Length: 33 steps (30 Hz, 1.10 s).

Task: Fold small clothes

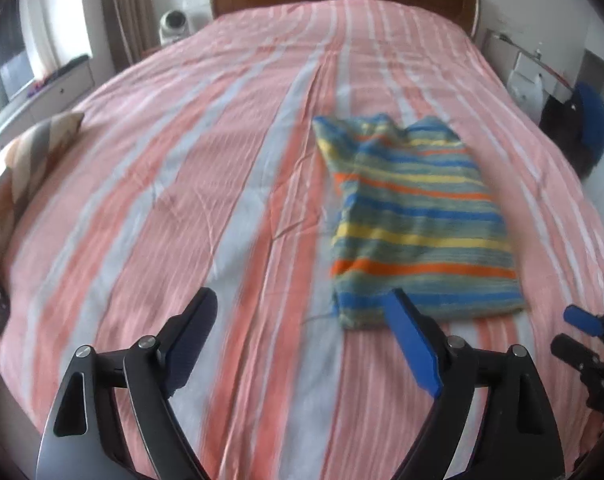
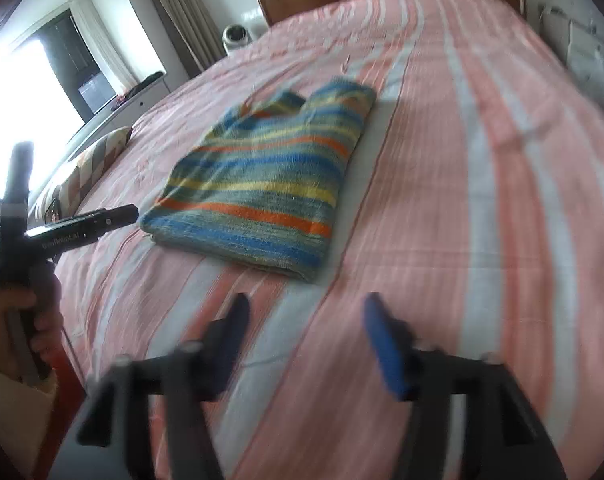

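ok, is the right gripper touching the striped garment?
Apart. In the right wrist view the right gripper has open, empty jaws, and bare bedsheet shows between its fingertips and the striped garment's near edge.

1. I see one small knitted garment (image 1: pixel 418 220), striped across in blue, yellow, orange and grey-green.
2. It is folded into a neat, narrow rectangle, layers stacked flat.
3. At its far end the neckline dips between two shoulder bumps (image 2: pixel 334 92).
4. It lies flat on the pink-and-white striped bedspread (image 1: pixel 182 200), near the foot end.
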Available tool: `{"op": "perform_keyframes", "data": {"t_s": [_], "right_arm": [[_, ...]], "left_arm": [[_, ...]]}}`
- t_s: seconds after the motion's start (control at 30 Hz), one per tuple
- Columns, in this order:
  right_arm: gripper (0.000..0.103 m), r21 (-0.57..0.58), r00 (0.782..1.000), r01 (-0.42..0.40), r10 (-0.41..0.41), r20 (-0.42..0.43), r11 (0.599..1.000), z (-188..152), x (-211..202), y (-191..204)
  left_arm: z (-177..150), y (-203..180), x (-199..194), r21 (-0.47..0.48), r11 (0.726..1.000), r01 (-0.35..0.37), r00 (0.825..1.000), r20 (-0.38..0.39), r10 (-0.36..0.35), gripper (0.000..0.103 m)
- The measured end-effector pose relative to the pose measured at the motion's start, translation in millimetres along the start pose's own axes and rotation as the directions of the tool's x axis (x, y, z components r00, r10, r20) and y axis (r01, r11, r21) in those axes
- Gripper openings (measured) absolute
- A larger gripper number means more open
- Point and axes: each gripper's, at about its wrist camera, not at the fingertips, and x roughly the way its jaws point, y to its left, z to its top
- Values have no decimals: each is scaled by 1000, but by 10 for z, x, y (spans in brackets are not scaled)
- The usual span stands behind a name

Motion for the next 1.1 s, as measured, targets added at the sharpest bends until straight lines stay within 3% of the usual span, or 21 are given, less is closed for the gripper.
{"op": "perform_keyframes", "data": {"t_s": [0.2, 0.3, 0.4, 0.5, 0.6, 0.63, 0.7, 0.8, 0.83, 0.87, 0.9, 0.93, 1.0, 1.1], "right_arm": [[67, -26, 1000, 7, -7, -5, 1000, -63, -117, 100], [71, -33, 1000, 10, -11, -15, 999, -53, -43, 129], [77, -26, 1000, 1, -1, -28, 1000, 17, 58, 88], [77, 67, 999, -27, 26, 23, 997, 269, 124, -156], [77, 192, 993, -104, 92, 70, 976, 661, 346, -448], [77, 231, 987, -153, 139, 77, 961, 818, 496, -535], [77, 286, 978, -211, 201, 62, 935, 1021, 780, -645], [73, 382, 968, -234, 252, 2, 894, 1201, 1295, -771], [69, 385, 967, -235, 256, -2, 892, 1246, 1408, -739], [47, 359, 963, -247, 268, -11, 900, 1286, 1462, -640], [26, 325, 966, -227, 254, -40, 918, 1313, 1495, -521], [25, 264, 981, -169, 188, -49, 950, 1337, 1471, -376], [21, 59, 1000, -9, 9, -5, 998, 1367, 1282, 53], [20, -21, 994, 21, -19, 107, 1000, 1392, 951, 367]], "left_arm": [[15, -52, -108, 27, 1000, -16, 1000, 21, 15, 88], [32, -56, -112, 50, 999, -9, 1000, 22, 8, 94], [159, 47, 18, 49, 991, 122, 992, 10, -123, 98], [425, 250, 344, -52, 959, 278, 960, -28, -280, 98], [682, 237, 759, -97, 939, 329, 935, -104, -339, 98], [766, 183, 933, -85, 940, 330, 929, -146, -339, 98], [859, 91, 1177, -55, 960, 275, 941, -191, -280, 98], [902, 31, 1353, -63, 966, 252, 944, -206, -260, 98], [892, 9, 1366, -69, 966, 251, 945, -197, -260, 94], [874, -18, 1371, -65, 966, 250, 947, -191, -258, 82], [843, -84, 1376, -44, 961, 274, 941, -191, -278, 44], [816, -149, 1363, -40, 948, 316, 928, -196, -318, 23], [805, -203, 1233, -24, 956, 293, 942, -163, -293, 16], [868, -165, 889, -36, 947, 321, 943, -85, -323, 14]]}}
